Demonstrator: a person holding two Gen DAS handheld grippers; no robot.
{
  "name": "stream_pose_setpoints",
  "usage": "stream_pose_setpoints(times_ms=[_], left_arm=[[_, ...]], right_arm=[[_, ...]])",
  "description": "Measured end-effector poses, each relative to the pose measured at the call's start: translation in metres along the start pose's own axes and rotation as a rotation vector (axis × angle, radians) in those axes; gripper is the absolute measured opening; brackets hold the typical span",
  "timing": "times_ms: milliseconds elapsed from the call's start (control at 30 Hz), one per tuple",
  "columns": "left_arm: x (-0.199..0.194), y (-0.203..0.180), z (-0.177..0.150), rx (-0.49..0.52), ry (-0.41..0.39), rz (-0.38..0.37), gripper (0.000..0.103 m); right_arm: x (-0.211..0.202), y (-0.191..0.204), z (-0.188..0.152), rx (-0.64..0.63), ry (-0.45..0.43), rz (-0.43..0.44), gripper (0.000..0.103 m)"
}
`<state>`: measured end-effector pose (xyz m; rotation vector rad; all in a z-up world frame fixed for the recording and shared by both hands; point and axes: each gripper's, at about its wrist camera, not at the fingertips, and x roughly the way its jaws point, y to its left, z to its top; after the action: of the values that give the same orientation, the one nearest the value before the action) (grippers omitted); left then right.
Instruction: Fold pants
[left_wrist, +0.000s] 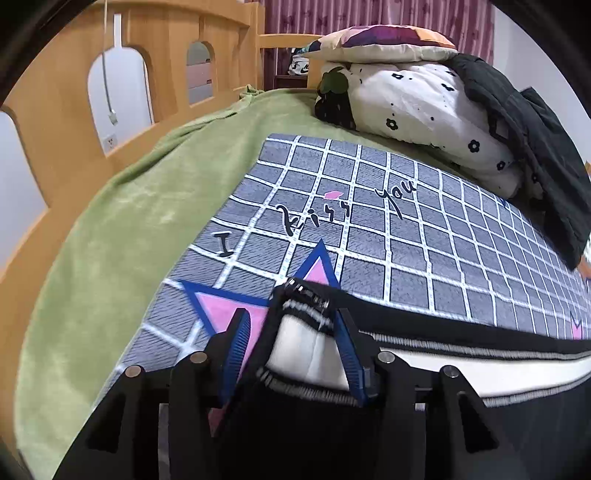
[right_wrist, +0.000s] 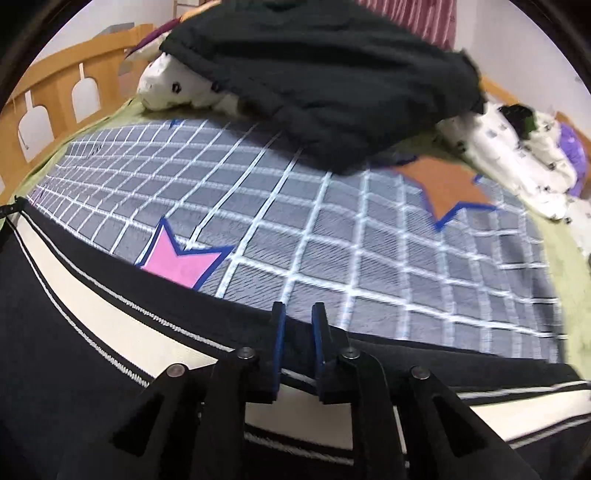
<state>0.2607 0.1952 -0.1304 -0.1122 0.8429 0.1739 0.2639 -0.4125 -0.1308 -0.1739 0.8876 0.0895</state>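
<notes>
The pants (left_wrist: 461, 369) are black with a cream side stripe edged in grey piping. They lie across the grey checked blanket (left_wrist: 369, 221) on the bed. My left gripper (left_wrist: 291, 325) has its blue-padded jaws around the zippered end of the pants, with a fold of fabric bunched between them. In the right wrist view the pants (right_wrist: 92, 332) run from the left edge across the bottom. My right gripper (right_wrist: 299, 314) has narrowly parted jaws pinching the pants' far black edge.
A green sheet (left_wrist: 110, 240) covers the bed under the blanket. A wooden rail (left_wrist: 55, 122) runs along the left. A stack of floral bedding (left_wrist: 424, 110), a pillow (left_wrist: 380, 42) and a dark garment (right_wrist: 314, 85) sits at the far side.
</notes>
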Motion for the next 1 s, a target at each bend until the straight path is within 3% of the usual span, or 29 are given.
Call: stream_pose_setpoints(times_ms=[67, 133, 267, 400, 500, 600, 700, 867, 933, 1000], left_arm=[[-0.017, 0.005, -0.006, 0.008, -0.019, 0.005, 0.055], [-0.033, 0.017, -0.016, -0.019, -0.034, 0.006, 0.063], [-0.052, 0.042, -0.044, -0.122, 0.019, -0.108, 0.063], [-0.075, 0.055, -0.077, -0.155, 0.048, -0.128, 0.063], [-0.094, 0.065, -0.102, -0.182, 0.055, -0.127, 0.063], [-0.099, 0.077, -0.128, -0.24, 0.093, -0.173, 0.063], [-0.087, 0.087, -0.144, -0.336, 0.112, -0.247, 0.063], [-0.062, 0.093, -0.136, -0.454, 0.081, -0.389, 0.062], [-0.048, 0.099, -0.133, -0.554, 0.076, -0.423, 0.06], [-0.044, 0.101, -0.129, -0.589, 0.066, -0.433, 0.054]], right_arm=[[-0.021, -0.016, -0.004, 0.051, -0.051, -0.031, 0.024], [-0.031, -0.035, -0.01, 0.107, -0.062, -0.07, 0.027], [0.002, -0.064, -0.026, 0.169, 0.101, -0.156, 0.026], [0.001, -0.054, -0.02, 0.181, 0.107, -0.209, 0.026], [-0.014, -0.042, -0.012, 0.236, 0.08, -0.144, 0.026], [-0.034, -0.021, -0.005, 0.23, 0.069, -0.119, 0.028], [-0.055, 0.0, -0.003, 0.229, 0.04, -0.099, 0.038], [-0.102, 0.028, -0.012, 0.216, 0.004, -0.055, 0.04], [-0.119, 0.03, -0.017, 0.227, -0.003, -0.057, 0.04], [-0.14, 0.028, -0.024, 0.256, -0.005, -0.049, 0.041]])
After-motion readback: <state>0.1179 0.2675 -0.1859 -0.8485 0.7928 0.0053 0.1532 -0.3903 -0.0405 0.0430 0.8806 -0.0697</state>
